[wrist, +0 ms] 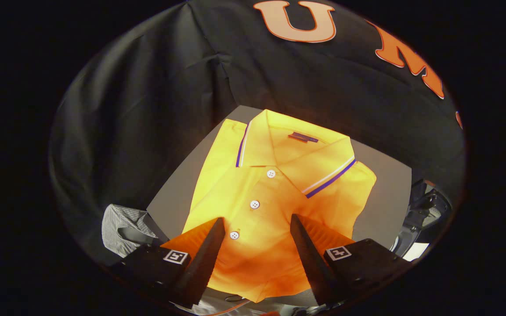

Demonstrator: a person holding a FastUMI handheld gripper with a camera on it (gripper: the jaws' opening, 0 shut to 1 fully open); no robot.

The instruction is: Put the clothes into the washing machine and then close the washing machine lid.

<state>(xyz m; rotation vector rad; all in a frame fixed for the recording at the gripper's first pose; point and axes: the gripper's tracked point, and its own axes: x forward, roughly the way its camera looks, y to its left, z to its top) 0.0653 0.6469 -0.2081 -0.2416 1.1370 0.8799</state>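
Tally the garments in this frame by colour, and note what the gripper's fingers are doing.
Yellow: 1, the polo shirt, folded on the grey table.
Grey striped: 1, a shirt beside the table.
Total: 2.
The gripper is open, fingers spread over the polo's lower button placket; contact cannot be told.

the polo shirt [275, 206] is smooth matt knit cloth with glossy plastic buttons [254, 204], lying on a flat matt tabletop [384, 193] beside a finely striped woven cloth [123, 226].
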